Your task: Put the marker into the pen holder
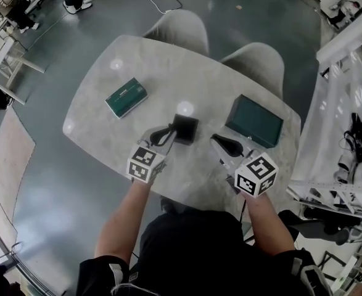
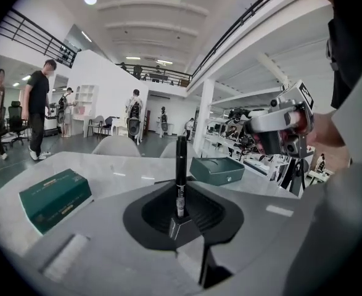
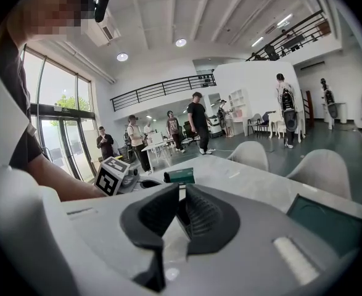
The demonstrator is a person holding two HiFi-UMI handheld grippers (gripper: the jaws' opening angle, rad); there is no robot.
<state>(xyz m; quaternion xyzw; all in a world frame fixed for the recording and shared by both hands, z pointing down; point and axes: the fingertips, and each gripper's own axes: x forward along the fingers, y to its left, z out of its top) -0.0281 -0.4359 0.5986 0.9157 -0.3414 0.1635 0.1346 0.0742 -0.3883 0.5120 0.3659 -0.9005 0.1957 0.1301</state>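
Just ahead of your left gripper [image 1: 168, 132], clamped on the upright marker [image 2: 181, 165], sits the pen holder [image 1: 187, 128]; lower it straight in while your right gripper [image 1: 218, 140] waits closed, empty

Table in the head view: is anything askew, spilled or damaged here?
Nothing stands out. The marker stands upright in the left gripper, the pen holder stands on the table, and the green box and dark case lie flat.

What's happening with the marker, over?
Left gripper shut on marker, upright, lower end at holder. Right gripper shut, empty. Nothing in the way.
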